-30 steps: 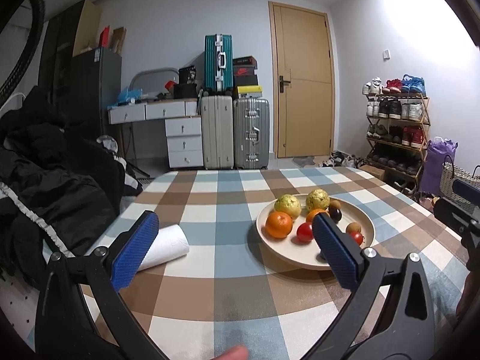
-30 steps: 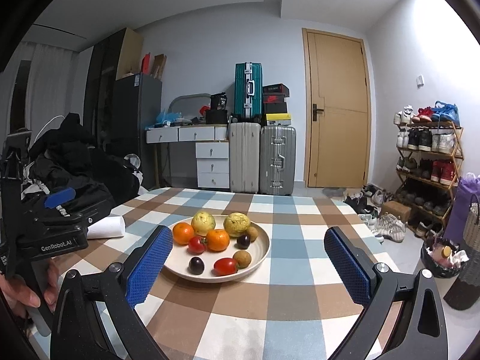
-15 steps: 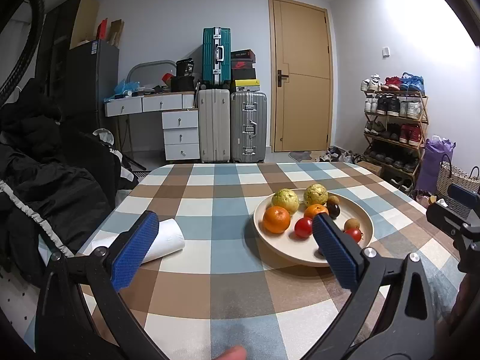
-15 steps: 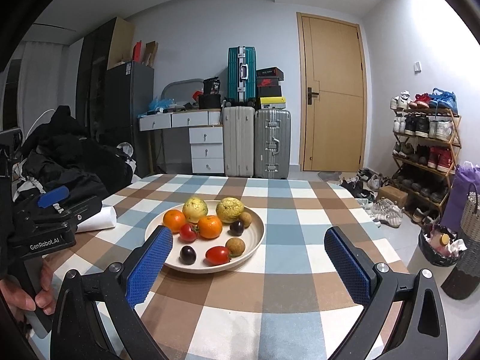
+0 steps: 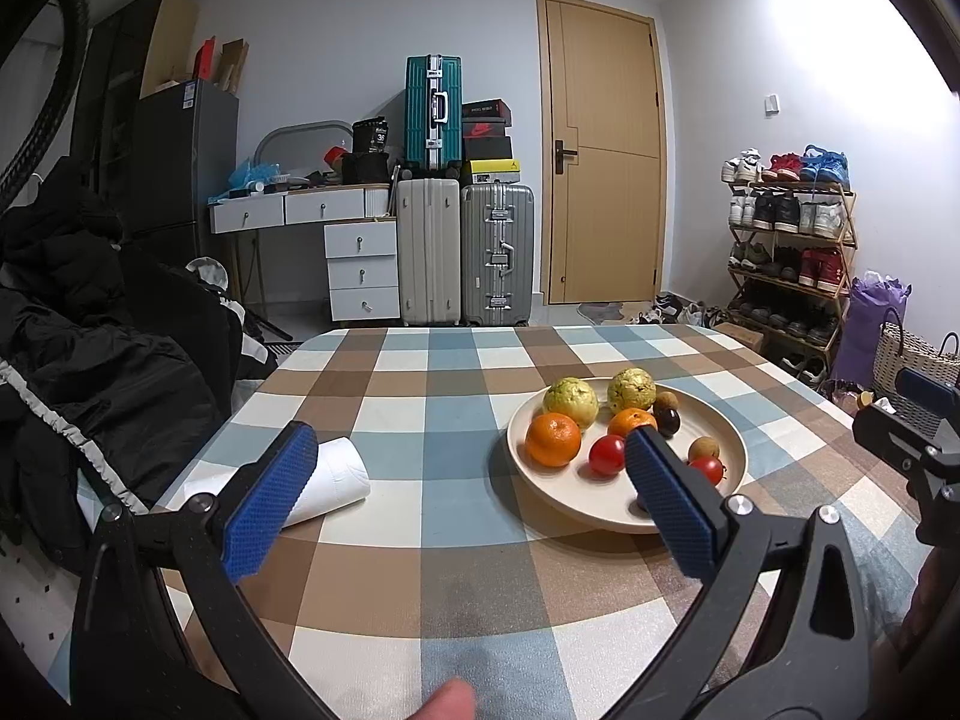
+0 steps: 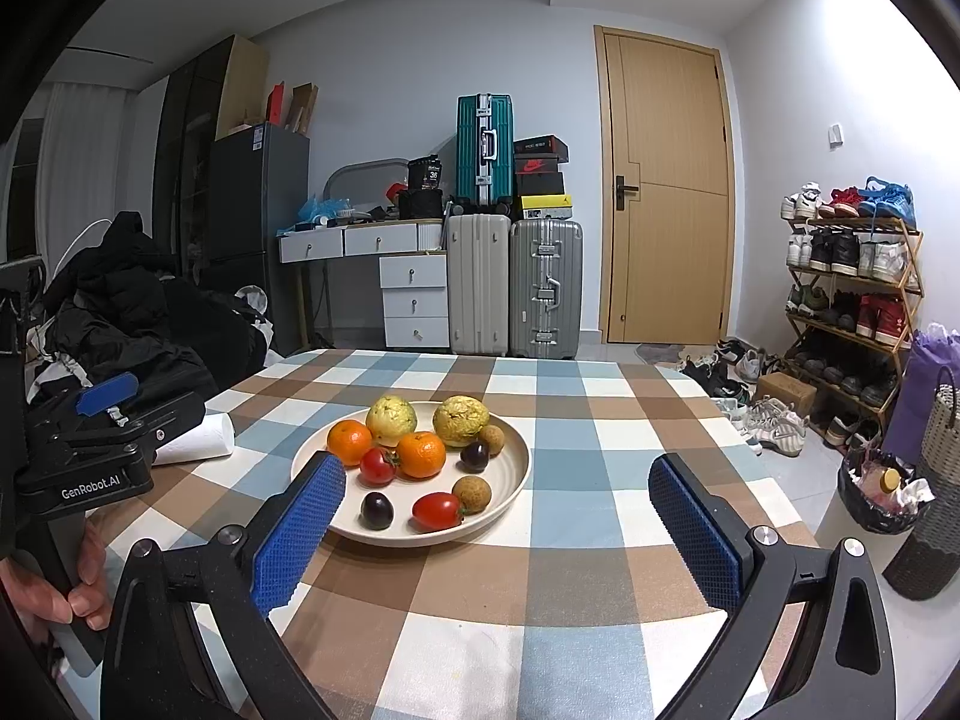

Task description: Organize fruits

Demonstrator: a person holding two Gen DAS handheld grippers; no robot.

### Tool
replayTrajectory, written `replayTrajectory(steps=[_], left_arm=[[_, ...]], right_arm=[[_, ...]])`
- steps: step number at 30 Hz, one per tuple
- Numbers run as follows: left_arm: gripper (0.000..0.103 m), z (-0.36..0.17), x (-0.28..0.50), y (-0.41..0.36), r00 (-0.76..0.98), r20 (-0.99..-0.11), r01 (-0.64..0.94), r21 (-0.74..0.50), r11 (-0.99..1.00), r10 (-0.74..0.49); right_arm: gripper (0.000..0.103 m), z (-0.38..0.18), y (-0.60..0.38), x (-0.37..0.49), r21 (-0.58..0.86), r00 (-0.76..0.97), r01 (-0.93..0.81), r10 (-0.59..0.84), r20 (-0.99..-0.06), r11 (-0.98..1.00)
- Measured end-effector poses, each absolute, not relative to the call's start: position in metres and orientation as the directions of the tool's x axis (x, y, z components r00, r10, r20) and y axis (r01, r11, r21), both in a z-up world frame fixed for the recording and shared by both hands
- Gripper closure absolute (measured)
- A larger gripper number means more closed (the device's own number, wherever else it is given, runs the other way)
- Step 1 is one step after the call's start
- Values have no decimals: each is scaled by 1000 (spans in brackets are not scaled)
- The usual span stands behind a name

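Note:
A cream plate (image 6: 516,468) (image 5: 735,447) sits on the checked table and holds several fruits: two oranges (image 6: 422,453), two yellow-green guavas (image 6: 391,417), red tomatoes (image 6: 437,510), dark plums (image 6: 377,510) and small brown longans (image 6: 471,493). My right gripper (image 6: 498,534) is open and empty, just in front of the plate. My left gripper (image 5: 468,504) is open and empty, left of the plate; its right finger (image 5: 672,498) overlaps the plate's near side.
A white paper roll (image 5: 327,480) lies on the table's left part. Black coats (image 5: 90,348) are piled left of the table. Suitcases (image 6: 516,294), a drawer desk, a door and a shoe rack (image 6: 852,300) stand behind. A bin and basket (image 6: 924,480) stand at the right.
Both grippers have drawn back a little and tilted up slightly; the plate sits lower and a bit nearer in both views. Both stay open.

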State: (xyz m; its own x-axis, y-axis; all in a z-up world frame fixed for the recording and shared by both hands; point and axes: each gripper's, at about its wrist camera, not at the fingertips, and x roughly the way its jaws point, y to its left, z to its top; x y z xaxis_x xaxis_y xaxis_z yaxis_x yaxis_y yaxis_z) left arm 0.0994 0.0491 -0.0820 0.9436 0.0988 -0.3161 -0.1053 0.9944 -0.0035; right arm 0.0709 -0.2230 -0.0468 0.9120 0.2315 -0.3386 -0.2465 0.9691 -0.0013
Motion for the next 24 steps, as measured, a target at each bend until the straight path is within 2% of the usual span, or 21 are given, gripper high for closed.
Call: replayTrajectory(steps=[24], left_arm=[[1,-81,99,51,943,-315,-117,-4,993,109]], right_arm=[[0,-47,-223,71,-1,912,-246,232,-338,969]])
